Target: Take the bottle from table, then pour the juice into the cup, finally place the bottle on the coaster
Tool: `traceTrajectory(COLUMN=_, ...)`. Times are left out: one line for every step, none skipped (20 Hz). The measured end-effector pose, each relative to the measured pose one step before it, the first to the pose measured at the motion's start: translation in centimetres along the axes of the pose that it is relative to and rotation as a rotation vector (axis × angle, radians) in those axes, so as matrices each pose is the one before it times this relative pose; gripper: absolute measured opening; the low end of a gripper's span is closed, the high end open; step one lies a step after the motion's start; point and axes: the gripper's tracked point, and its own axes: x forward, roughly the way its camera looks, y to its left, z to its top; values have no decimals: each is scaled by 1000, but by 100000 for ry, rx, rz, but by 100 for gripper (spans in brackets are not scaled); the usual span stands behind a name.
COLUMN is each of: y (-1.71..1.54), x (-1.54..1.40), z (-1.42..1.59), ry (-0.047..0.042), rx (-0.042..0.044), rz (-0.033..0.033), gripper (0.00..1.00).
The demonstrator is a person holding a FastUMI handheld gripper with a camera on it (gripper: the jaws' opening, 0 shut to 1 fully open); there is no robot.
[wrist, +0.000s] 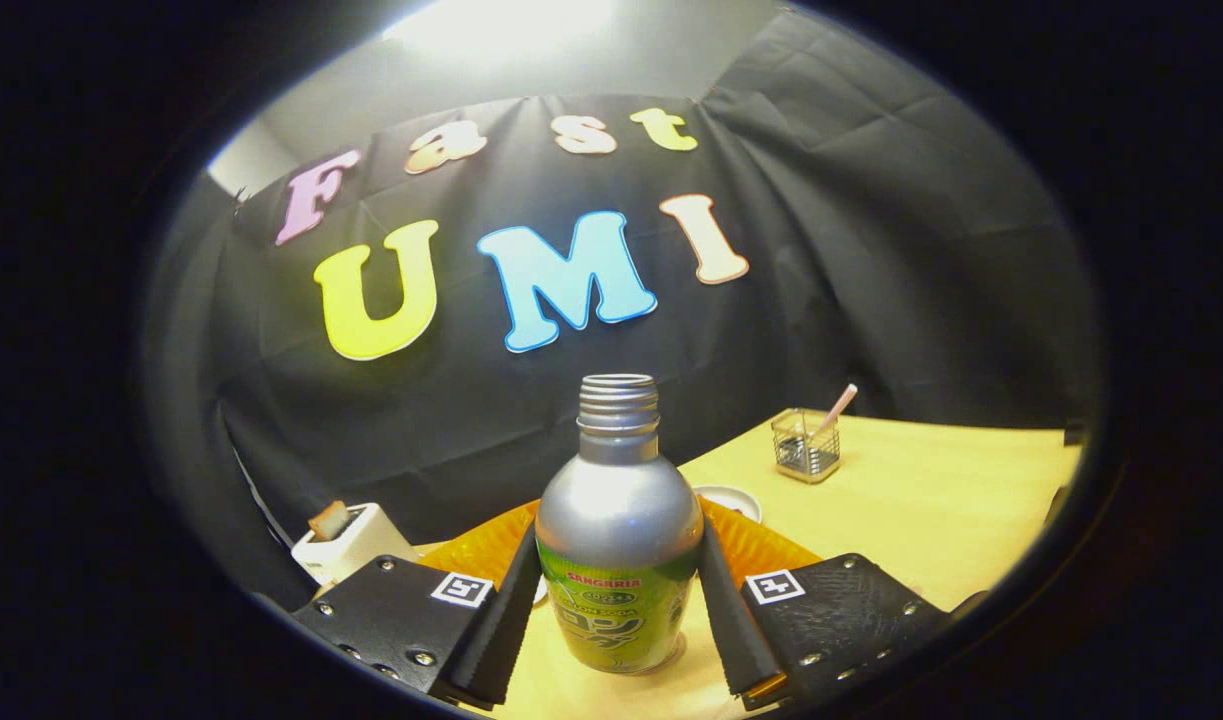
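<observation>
I have the gripper pinching the bottle at its labelled waist, both fingers pressed on it. It stands uncapped at twelve o'clock, its base seemingly on the table. Smooth metal looks slippery; I'd keep hold low and firm.

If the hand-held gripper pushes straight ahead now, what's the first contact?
The hand-held gripper already clamps the silver-and-green metal bottle between its fingers. Beyond it, the orange ribbed mat lies first, though depth is unclear.
</observation>
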Motion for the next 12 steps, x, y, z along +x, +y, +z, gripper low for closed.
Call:
traceTrajectory(y=220, x=-45, z=392, ry=-1448, rx=-3183, rz=517, gripper=77)
traceTrajectory(y=440, x=-84, z=531, ry=-1835, rx=-3139, rz=1040, gripper=77)
traceTrajectory(y=396, x=-66, z=589, ry=-2261, rx=-3185, rz=995, gripper=77)
traceTrajectory(y=194, x=72, z=487, ry=-1950, rx=-3400, rz=116, gripper=77)
traceTrajectory(y=6, x=-23, z=363, ry=-1456, rx=-3343, rz=-163, gripper=77)
traceTrajectory(y=12, x=-79, z=292, ry=-989, rx=-3177, rz=102, gripper=77)
traceTrajectory(y=-55, x=-110, z=236, ry=-706, rx=-3291, rz=-465, gripper=77)
traceTrajectory(y=-131, x=-25, z=206, ry=-1007, rx=-2618, rz=-504, gripper=77)
traceTrajectory(y=285, x=78, z=299, ry=-1369, rx=-871, rz=1327, gripper=77)
traceTrajectory(y=485, x=143, z=-195, ry=-398, rx=160, rz=2297, gripper=77)
traceTrajectory(y=369, x=167, z=-380, ry=512, rx=476, rz=1772, gripper=77)
traceTrajectory(y=97, x=207, z=-486, ry=627, rx=714, rz=999, gripper=77)
